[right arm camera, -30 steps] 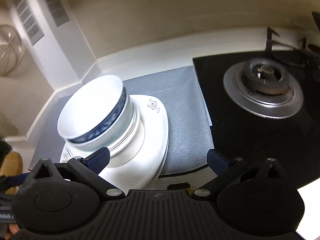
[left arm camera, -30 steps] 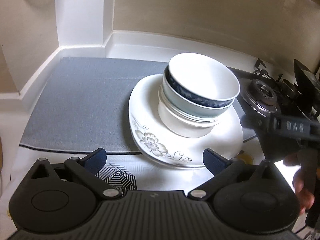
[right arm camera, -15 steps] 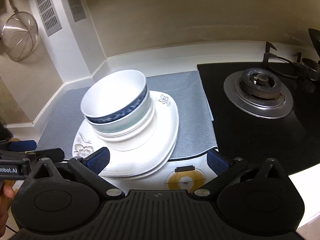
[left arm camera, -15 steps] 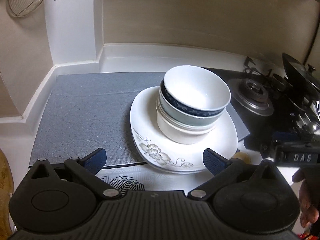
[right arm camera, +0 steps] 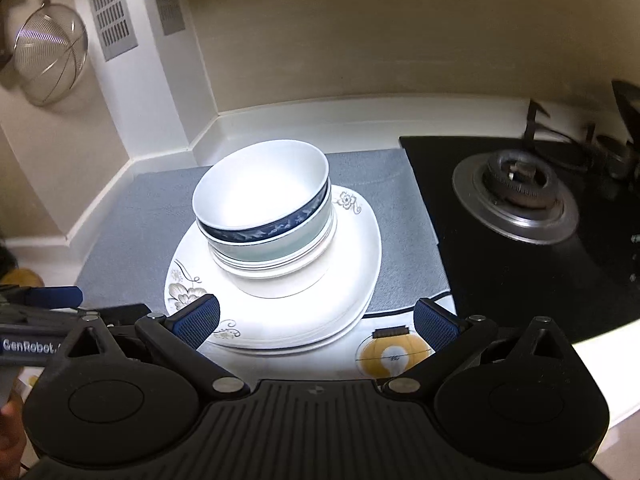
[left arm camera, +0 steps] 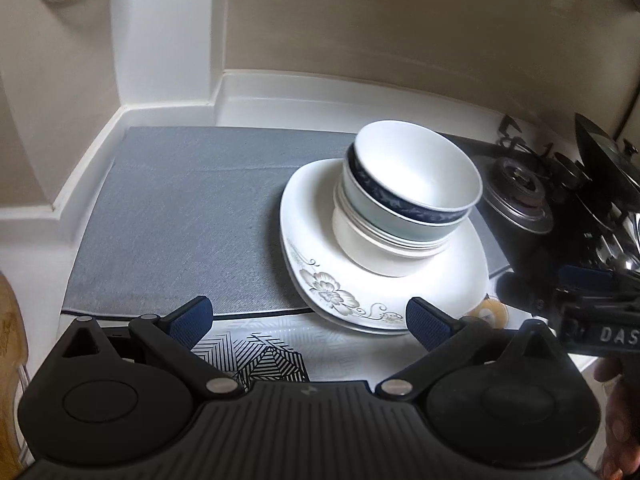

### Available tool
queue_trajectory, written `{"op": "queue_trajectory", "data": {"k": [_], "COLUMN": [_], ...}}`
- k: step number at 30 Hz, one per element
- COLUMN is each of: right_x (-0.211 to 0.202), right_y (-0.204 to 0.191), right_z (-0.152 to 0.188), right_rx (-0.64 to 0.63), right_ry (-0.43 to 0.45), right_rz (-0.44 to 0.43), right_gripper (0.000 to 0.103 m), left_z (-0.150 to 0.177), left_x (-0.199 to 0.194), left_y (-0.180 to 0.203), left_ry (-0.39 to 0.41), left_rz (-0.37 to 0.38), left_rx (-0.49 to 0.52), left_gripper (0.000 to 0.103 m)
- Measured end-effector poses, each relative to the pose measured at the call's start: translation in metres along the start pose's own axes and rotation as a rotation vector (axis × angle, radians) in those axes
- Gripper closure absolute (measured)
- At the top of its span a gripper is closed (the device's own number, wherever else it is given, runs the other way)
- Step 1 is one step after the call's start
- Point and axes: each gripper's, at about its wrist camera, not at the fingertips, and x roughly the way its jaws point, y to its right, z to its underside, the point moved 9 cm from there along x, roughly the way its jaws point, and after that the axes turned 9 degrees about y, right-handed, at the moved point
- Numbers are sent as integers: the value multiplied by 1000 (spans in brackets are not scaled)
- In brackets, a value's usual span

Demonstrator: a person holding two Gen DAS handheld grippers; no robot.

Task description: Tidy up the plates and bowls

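A grey mat (left arm camera: 188,216) covered the white counter (right arm camera: 304,120) up to the edge of a black gas hob (right arm camera: 520,248), whose round burner (right arm camera: 514,200) sat well to the right. A wire strainer (right arm camera: 50,60) hung on the wall beside two vent grilles (right arm camera: 110,12). What looked like a dark pan lid (left arm camera: 600,160) stood past the burner.

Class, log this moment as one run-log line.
left gripper: open, empty | right gripper: open, empty | stacked bowls, blue-banded white bowl topmost, on floral white plates | plates on grey mat
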Motion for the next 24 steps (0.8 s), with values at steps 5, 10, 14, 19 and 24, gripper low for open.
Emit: {"op": "queue_trajectory", "data": {"k": [5, 10, 14, 19, 24], "right_x": [-5, -6, -6, -3, -1], "right_y": [-2, -7, -10, -13, -17], "right_z": [-3, -3, -5, -7, -8], "right_rx": [-10, -31, -40, -45, -57], "right_ry": [11, 13, 15, 11, 10], "right_rz": [9, 10, 8, 4, -2], "right_gripper": [0, 0, 0, 0, 0], "left_z": [2, 3, 2, 3, 3], "left_x": [0, -1, -2, -1, 1], "left_y": [4, 4, 4, 3, -1], "left_ry": [3, 4, 9, 6, -1], "left_rz": [1, 4, 7, 6, -1], "left_rx": [9, 12, 12, 12, 8], "left_gripper": [0, 0, 0, 0, 0]}}
